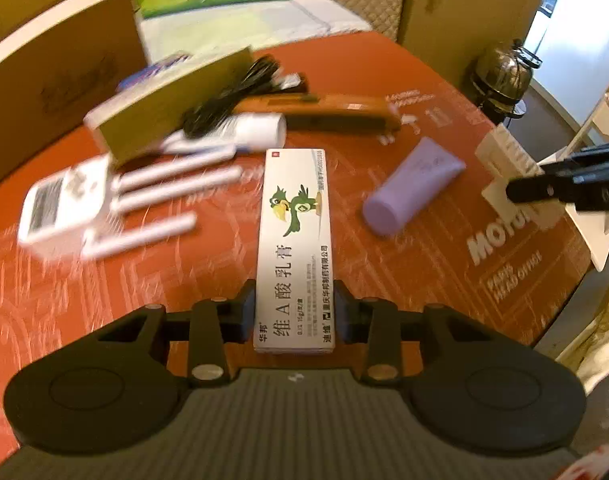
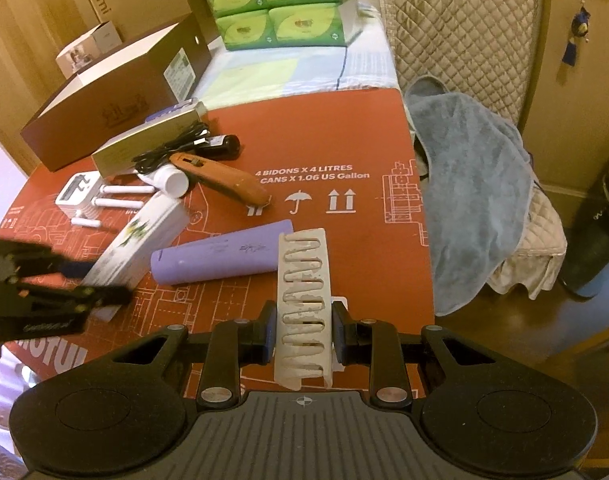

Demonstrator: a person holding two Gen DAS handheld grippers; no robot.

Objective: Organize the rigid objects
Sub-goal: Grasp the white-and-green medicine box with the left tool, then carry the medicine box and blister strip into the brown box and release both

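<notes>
Your left tongs (image 1: pixel 294 312) are clamped on the near end of the white ointment box (image 1: pixel 294 240), which sticks out over the red bench (image 1: pixel 444 280). Your right tongs (image 2: pixel 303 330) grip the white slotted plastic piece (image 2: pixel 303 304), with the purple tube (image 2: pixel 220 258) lying just beyond.

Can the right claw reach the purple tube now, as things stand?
Probably not yet: the right claw is shut on the white slotted rack. The purple tube lies just ahead with nothing over it.
</notes>
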